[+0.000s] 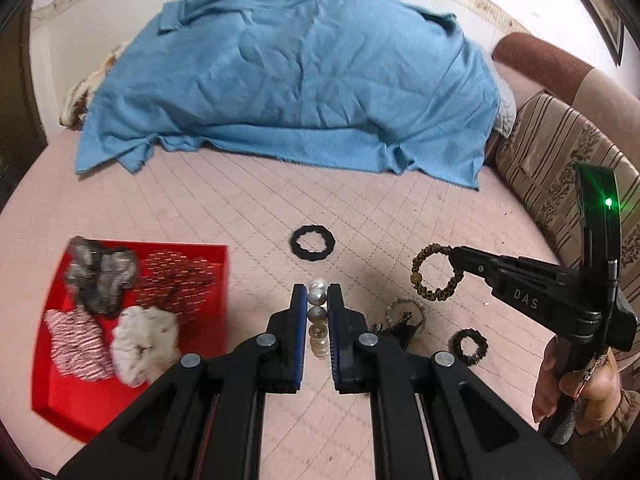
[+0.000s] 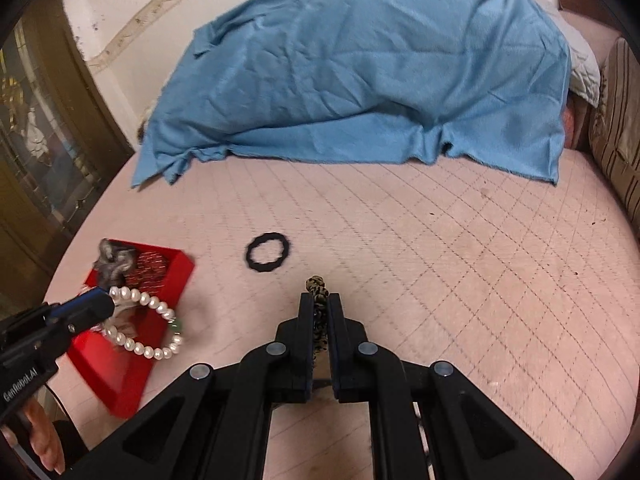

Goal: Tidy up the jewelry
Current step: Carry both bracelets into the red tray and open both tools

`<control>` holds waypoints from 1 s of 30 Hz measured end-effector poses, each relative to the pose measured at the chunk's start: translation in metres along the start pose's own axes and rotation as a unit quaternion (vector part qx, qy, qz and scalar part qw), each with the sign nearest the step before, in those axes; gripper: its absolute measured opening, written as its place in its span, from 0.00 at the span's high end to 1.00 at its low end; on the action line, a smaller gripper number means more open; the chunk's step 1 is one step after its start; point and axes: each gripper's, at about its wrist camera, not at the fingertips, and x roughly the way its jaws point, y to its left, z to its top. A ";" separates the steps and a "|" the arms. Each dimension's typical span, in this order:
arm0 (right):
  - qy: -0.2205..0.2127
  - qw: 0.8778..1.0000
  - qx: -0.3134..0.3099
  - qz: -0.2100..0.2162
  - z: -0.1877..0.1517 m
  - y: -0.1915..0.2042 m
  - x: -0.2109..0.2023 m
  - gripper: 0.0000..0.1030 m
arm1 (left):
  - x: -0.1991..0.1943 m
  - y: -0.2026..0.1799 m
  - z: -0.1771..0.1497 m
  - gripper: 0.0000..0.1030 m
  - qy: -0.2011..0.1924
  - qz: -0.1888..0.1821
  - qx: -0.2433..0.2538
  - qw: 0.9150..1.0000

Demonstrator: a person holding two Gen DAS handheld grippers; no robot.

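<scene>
My left gripper is shut on a white pearl bracelet, held above the bed just right of the red tray; the bracelet hangs as a loop in the right wrist view. My right gripper is shut on a gold-and-black leopard scrunchie, seen as a ring in the left wrist view. The tray holds a grey scrunchie, a red patterned one, a red-white striped one and a cream one.
A black ring scrunchie lies on the pink quilted bed. A beaded bracelet and a small dark scrunchie lie to the right. A blue blanket covers a heap at the back. A striped sofa arm borders the right.
</scene>
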 end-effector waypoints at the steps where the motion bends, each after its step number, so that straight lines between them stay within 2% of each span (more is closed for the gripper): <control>1: -0.003 1.000 -0.003 0.003 -0.002 0.006 -0.006 0.93 | -0.008 0.002 -0.001 0.91 -0.004 0.002 0.001 1.000; 16: -0.028 0.997 -0.073 0.028 -0.045 0.093 -0.069 0.93 | -0.107 0.042 -0.041 0.91 -0.059 0.085 0.016 0.994; 21: -0.027 0.995 -0.092 0.037 -0.054 0.117 -0.074 0.93 | -0.124 0.052 -0.052 0.91 -0.072 0.119 0.029 0.990; 30: -0.016 0.992 -0.114 0.044 -0.059 0.146 -0.067 0.93 | -0.125 0.099 -0.059 0.91 -0.057 0.124 -0.002 0.991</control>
